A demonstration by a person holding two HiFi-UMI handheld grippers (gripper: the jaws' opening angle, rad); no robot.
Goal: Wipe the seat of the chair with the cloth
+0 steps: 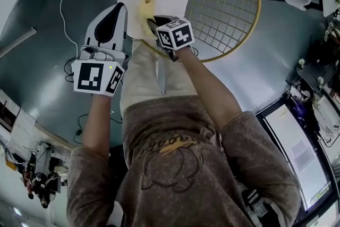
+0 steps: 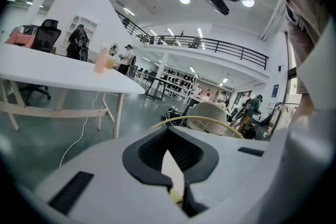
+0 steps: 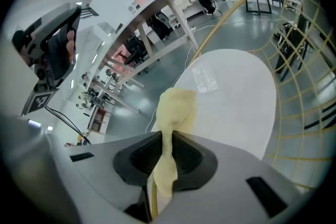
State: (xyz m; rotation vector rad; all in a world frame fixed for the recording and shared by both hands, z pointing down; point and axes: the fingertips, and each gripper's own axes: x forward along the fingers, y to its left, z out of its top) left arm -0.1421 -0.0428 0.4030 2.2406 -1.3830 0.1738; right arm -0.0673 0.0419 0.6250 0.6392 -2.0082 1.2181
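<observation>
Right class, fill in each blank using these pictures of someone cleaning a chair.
1. The right gripper is shut on a pale ____ cloth.
2. The chair's seat is ____ in colour.
3. The chair's back is a grid of gold ____.
Missing words: yellow; white; wire.

Person in a mottled brown-grey shirt [image 1: 223, 151] with a line-drawn cartoon [image 1: 170, 167] and an orange mark on the chest. The sleeves [image 1: 85, 167] end near the elbows. Beige trousers [image 1: 142, 80]. The left gripper [image 1: 121, 6] and right gripper [image 1: 150, 21] have pale grey shells and black pads [image 3: 194, 157]. Each carries a cube of black-and-white square markers. A small green light shows on the left cube [image 1: 98, 77].
</observation>
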